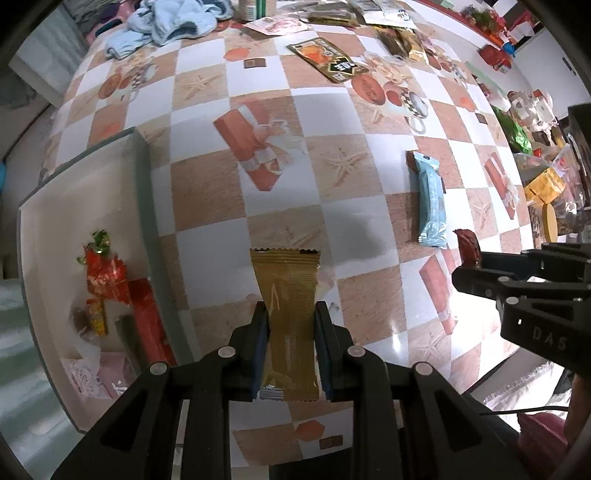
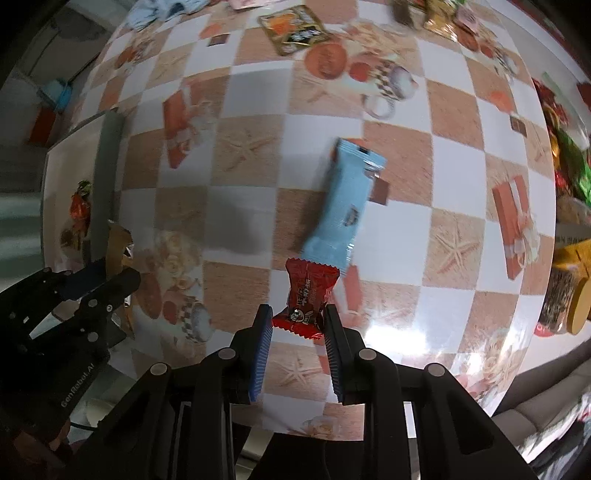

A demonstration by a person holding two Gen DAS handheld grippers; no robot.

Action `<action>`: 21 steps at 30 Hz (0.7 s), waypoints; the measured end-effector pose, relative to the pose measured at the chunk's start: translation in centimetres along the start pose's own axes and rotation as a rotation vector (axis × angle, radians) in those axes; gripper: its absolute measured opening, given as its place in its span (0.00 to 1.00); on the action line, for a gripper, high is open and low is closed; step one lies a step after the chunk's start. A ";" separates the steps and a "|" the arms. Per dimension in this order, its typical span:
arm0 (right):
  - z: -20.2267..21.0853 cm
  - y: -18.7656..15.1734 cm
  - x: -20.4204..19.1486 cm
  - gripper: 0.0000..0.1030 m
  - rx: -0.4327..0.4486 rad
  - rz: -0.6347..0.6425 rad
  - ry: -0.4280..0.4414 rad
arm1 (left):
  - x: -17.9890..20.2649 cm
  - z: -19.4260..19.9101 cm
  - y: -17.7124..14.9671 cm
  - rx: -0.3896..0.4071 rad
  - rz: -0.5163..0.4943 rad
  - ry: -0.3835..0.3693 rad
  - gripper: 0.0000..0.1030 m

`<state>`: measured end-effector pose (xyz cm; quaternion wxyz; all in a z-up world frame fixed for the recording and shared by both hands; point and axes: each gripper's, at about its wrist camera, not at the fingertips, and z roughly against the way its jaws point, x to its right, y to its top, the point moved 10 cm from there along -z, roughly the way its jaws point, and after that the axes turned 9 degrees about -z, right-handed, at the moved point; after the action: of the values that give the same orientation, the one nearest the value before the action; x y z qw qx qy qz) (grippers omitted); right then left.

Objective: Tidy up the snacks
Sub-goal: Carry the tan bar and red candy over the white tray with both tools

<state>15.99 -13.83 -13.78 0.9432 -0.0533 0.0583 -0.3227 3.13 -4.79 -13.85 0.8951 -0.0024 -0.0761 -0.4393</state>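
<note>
My left gripper is shut on a gold snack packet and holds it above the checked tablecloth, just right of a white tray that holds several red and pink snacks. My right gripper is shut on a small red candy packet. The right gripper also shows at the right of the left wrist view with the red packet. A light blue snack bar lies on the table just beyond the red candy; it also shows in the left wrist view.
A dark green and orange snack packet lies farther back. More snack packets and a blue cloth sit at the far edge. Boxes and jars crowd the right side. The left gripper shows at the left of the right wrist view.
</note>
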 end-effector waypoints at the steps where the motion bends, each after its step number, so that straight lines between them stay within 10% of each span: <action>1: 0.0 0.1 -0.5 0.29 0.001 0.007 -0.002 | -0.4 0.5 -0.4 0.004 0.007 -0.001 0.25; 21: -0.8 0.7 -6.8 0.29 0.013 0.151 -0.028 | -7.0 2.9 -3.6 0.060 0.153 0.009 0.25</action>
<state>10.92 -9.14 -14.17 0.9659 -0.0473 0.0468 -0.2503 -4.36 -1.30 -12.20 0.9261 0.0203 -0.0848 -0.3671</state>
